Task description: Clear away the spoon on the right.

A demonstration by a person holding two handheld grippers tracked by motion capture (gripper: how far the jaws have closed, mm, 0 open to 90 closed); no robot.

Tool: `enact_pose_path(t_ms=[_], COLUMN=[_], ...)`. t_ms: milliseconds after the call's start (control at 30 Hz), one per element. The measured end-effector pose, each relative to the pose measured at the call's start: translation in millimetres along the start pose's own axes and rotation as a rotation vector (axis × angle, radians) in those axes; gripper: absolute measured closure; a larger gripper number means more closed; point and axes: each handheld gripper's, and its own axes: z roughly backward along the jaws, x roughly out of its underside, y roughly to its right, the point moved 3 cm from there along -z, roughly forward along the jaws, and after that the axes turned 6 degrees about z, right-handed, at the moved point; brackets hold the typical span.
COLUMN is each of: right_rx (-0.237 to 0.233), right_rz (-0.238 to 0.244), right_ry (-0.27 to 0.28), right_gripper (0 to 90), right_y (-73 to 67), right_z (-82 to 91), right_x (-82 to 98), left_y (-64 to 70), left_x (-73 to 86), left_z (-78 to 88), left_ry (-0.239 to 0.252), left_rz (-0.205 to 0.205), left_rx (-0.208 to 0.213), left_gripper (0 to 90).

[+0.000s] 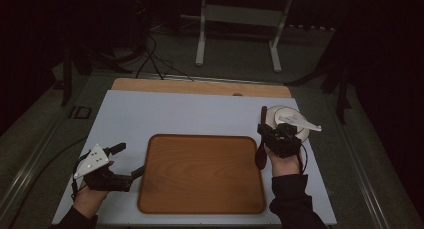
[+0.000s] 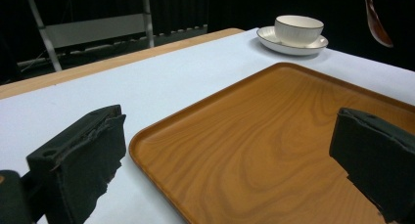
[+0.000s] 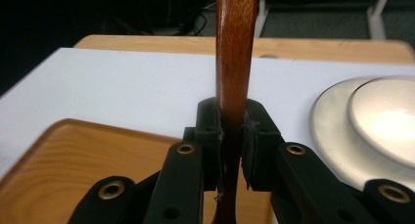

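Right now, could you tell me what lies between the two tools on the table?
The wooden tray lies between the left tool and the right tool, which grips a wooden spoon, seen in the high view.

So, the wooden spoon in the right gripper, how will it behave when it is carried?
The wooden spoon looks rigid, so it probably will not bend. Its polished, glossy handle may slip or pivot, since the right gripper pinches only a narrow part of it. It seems light, so holding it should need little force.
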Motion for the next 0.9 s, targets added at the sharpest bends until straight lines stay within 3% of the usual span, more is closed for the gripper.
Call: enact_pose_path(t_ms=[233,433,900], right_rx=[0.013,0.017,0.038], right_rz=[-0.042,-0.06,-0.085], right_ry=[-0.021,-0.084,-0.187], right_gripper=[79.2,79.2,79.2], right_y=[-13.9,-27.0,-36.3], right_z=[-5.6,-15.9,-36.4], right_x=[14.2,36.9,76.3], left_y=[-0.1,0.3,0.5], left_x=[0.1,-0.2,-0.1], left_z=[0.2,0.1,-0.1], left_ry=[0.0,0.002,0.001], left_rz=[-0.002,-0.006,-0.007], left_rx=[0.004,0.007,0.015], left_gripper=[1.2,1.2,1.2])
